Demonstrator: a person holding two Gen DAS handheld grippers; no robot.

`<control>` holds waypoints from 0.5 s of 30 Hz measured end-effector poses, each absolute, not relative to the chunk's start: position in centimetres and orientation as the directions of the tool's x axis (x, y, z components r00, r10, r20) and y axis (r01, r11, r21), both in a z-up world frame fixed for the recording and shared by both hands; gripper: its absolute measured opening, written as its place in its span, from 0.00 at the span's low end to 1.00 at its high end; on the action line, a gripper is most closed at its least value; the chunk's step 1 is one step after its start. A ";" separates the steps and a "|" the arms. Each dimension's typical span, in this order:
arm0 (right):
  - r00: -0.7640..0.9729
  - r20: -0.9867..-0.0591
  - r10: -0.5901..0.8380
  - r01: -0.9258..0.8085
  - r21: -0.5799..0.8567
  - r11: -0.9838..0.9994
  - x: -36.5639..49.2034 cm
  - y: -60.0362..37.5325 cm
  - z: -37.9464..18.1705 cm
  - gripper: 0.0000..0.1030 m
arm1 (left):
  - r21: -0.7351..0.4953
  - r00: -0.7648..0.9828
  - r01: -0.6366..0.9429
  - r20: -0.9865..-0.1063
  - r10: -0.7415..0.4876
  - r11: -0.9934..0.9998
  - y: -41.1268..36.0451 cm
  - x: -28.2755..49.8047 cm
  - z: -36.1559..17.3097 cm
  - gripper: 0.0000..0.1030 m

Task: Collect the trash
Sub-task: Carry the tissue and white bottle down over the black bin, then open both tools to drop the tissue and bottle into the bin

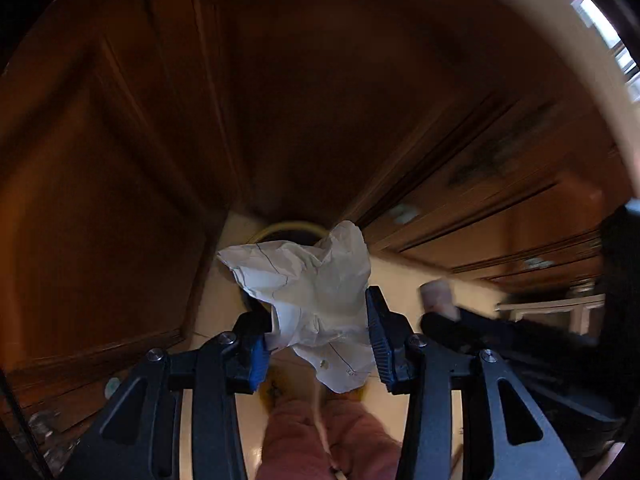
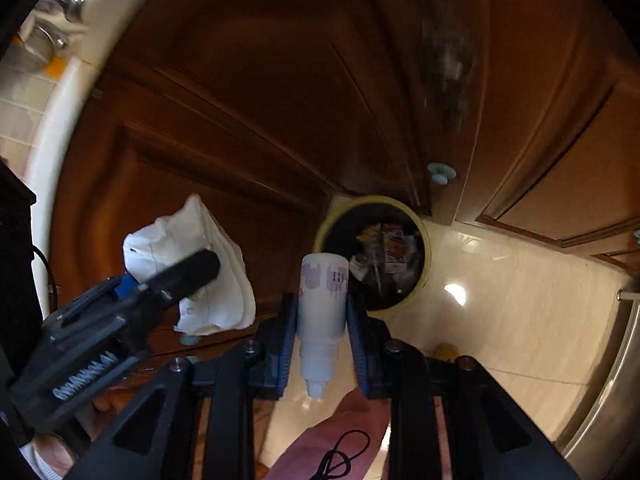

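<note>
My left gripper (image 1: 316,324) is shut on a crumpled white paper (image 1: 308,280), held above the floor; the same paper (image 2: 192,268) and the left gripper (image 2: 176,276) show at the left of the right wrist view. My right gripper (image 2: 322,312) is shut on a small white plastic bottle (image 2: 322,300) with purple print, cap end toward the camera. A round yellow-rimmed trash bin (image 2: 426,264) with wrappers inside stands on the floor just beyond the bottle. In the left wrist view the bin's rim (image 1: 280,229) peeks out behind the paper, and the bottle (image 1: 438,296) shows blurred at right.
Dark wooden cabinet doors (image 2: 260,100) rise behind the bin, with a pale knob (image 2: 440,172). A cream tiled floor (image 2: 500,280) lies below. A steel appliance edge (image 2: 616,380) is at the right. A white counter edge (image 2: 52,120) curves at the left. My pink-clad legs (image 1: 320,440) are below.
</note>
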State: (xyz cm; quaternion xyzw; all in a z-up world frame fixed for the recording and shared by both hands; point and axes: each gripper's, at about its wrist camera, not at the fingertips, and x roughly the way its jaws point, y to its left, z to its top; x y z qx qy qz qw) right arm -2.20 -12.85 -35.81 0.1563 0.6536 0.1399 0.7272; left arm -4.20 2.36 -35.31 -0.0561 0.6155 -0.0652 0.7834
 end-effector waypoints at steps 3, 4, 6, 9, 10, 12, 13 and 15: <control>0.098 -0.916 0.389 -0.016 0.390 0.921 -1.3 -12.2 -39.5 0.25 | -0.140 0.206 0.020 -0.968 -0.141 0.990 2.7 -3.9 -40.5 0.40; 0.097 -0.918 0.384 -0.022 0.384 0.923 -1.0 -11.9 -40.9 0.25 | -0.143 0.194 0.007 -0.971 -0.142 0.990 3.0 -3.8 -42.2 0.40; 0.099 -0.921 0.376 -0.027 0.376 0.926 -0.3 -11.7 -43.0 0.25 | -0.158 0.187 -0.005 -0.970 -0.154 0.987 3.4 -3.5 -44.8 0.42; 0.090 -0.929 0.359 -0.031 0.358 0.933 0.8 -11.1 -46.1 0.26 | -0.146 0.188 0.008 -0.971 -0.145 0.989 3.8 -3.0 -47.7 0.47; 0.089 -0.930 0.357 -0.032 0.355 0.934 1.1 -11.0 -47.0 0.26 | -0.152 0.181 0.012 -0.972 -0.151 0.988 3.9 -2.8 -48.7 0.48; 0.085 -0.938 0.335 -0.036 0.333 0.942 1.6 -10.9 -48.6 0.31 | -0.160 0.168 0.015 -0.973 -0.160 0.987 4.3 -2.2 -50.2 0.55; 0.085 -0.943 0.322 -0.036 0.320 0.947 1.9 -10.8 -49.2 0.36 | -0.156 0.169 0.018 -0.973 -0.156 0.988 4.1 -1.8 -50.7 0.57; 0.097 -0.946 0.310 -0.035 0.309 0.951 2.3 -10.6 -50.0 0.54 | -0.130 0.167 0.026 -0.977 -0.133 0.991 3.9 -1.5 -51.8 0.65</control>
